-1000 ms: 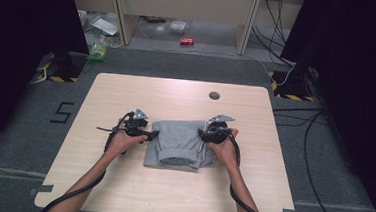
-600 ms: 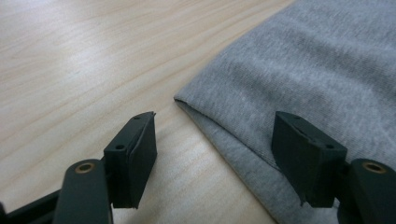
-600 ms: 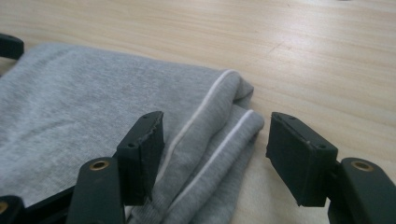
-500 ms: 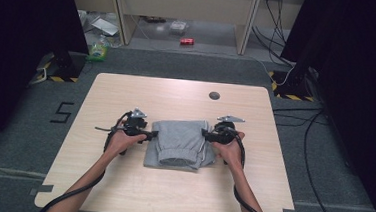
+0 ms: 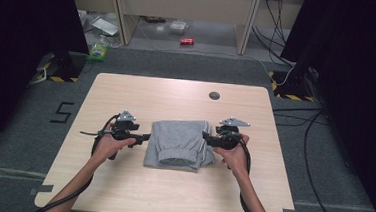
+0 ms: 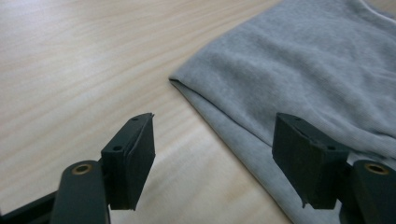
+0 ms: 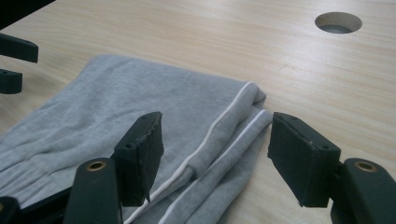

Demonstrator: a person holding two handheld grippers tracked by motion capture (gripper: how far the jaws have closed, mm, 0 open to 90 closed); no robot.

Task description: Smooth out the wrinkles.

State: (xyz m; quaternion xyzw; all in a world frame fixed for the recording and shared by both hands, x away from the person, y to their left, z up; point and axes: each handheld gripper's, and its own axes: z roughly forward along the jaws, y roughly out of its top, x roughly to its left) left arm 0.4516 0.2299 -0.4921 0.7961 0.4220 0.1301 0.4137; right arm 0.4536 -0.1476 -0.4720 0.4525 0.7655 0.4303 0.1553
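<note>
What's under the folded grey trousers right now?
The folded grey trousers lie flat on the wooden table; bare wood shows all round them. Anything beneath the folds is covered.

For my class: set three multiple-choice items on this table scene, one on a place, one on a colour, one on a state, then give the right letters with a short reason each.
1. Where does the folded garment lie?
A. between the two grippers
B. on the floor
C. over the table's hole

2. What colour is the stripe along the garment's edge?
A. red
B. white
C. black

3. How do the left gripper's jaws stand?
A. shut on the garment
B. shut on nothing
C. open, gripping nothing

Key:
1 A: the high view shows it on the table, with the left gripper at one side and the right gripper at the other.
2 B: the right gripper view shows a thin white line on grey cloth.
3 C: the left gripper view shows a wide gap between the jaws, above the garment's edge.
</note>
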